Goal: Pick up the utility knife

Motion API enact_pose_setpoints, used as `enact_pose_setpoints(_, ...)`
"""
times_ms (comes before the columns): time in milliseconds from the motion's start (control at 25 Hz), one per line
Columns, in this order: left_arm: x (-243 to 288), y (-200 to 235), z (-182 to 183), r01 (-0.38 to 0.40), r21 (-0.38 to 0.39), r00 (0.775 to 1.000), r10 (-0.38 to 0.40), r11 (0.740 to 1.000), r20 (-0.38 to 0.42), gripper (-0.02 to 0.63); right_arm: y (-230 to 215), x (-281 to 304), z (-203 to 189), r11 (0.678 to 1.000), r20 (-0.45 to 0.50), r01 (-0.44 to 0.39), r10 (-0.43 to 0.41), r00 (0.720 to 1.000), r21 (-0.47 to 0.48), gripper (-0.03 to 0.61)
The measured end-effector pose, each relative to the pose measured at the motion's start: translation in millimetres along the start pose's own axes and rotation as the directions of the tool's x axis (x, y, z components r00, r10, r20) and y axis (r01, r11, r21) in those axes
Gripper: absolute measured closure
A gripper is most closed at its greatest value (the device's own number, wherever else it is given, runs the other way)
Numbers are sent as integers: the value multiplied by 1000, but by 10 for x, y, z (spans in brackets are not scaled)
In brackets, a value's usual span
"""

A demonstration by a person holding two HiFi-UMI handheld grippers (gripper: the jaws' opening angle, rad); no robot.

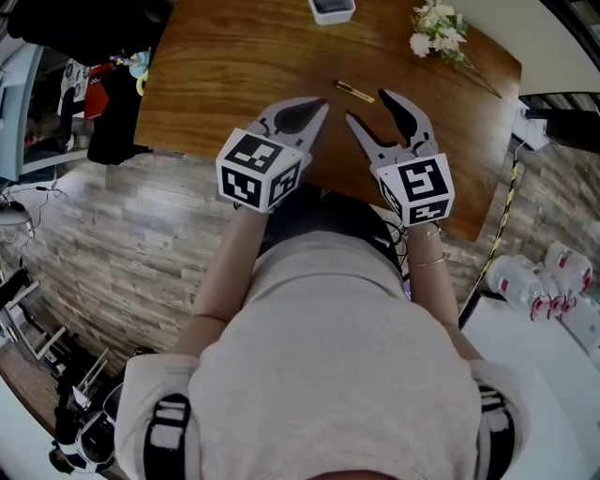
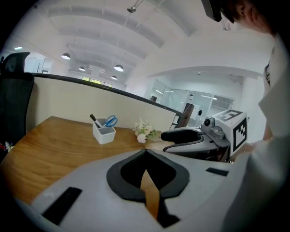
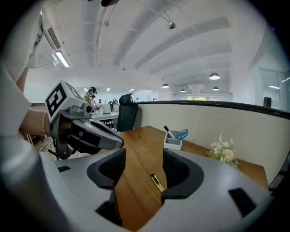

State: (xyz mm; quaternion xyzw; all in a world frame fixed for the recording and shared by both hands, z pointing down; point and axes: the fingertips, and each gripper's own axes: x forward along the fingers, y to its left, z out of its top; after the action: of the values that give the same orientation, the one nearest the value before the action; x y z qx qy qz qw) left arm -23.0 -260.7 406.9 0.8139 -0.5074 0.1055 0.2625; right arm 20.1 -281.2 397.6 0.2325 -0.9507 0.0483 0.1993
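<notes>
The utility knife (image 1: 354, 90), slim, yellow and black, lies on the wooden table (image 1: 225, 66) just beyond my two grippers. Through the right gripper view the knife (image 3: 157, 182) shows between the open jaws, a little ahead of them. My right gripper (image 1: 369, 112) stands open over the table's near part, with nothing in it. My left gripper (image 1: 323, 106) is shut and empty, its tips met, to the left of the knife. The left gripper view looks across the table and does not show the knife.
A white pen holder (image 1: 332, 9) with scissors and a marker (image 2: 103, 128) stands at the table's far side. A small bunch of white flowers (image 1: 438, 29) lies at the far right. The table's near edge (image 1: 216, 155) runs under my grippers; a black chair (image 3: 126, 117) stands beyond.
</notes>
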Motion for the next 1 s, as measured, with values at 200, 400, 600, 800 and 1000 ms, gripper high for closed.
enact_pose_setpoints(200,-25,159,-109,-3,-38,1000,2,999,-29,598,170,146,-108,999,-50,-45,45,998,1,321)
enact_pose_setpoints(400,38,222,-312,26,-74,997,-31,997,-67,598,257,238,-255,998,-100,-63,66,993,30,321)
enact_pose_setpoints(600,166,200,-503,72,-80,991,-81,994,-108,598,235,347,-415,997,-154,-69,74,985,33,322)
enact_pose_setpoints(800,274,272,-677,77,-98,987,-90,992,-135,598,131,453,-559,998,-194,-54,58,979,23,325)
enact_pose_setpoints(1000,358,392,-806,60,-123,987,-77,991,-140,598,83,595,-666,996,-233,-87,82,969,-10,328)
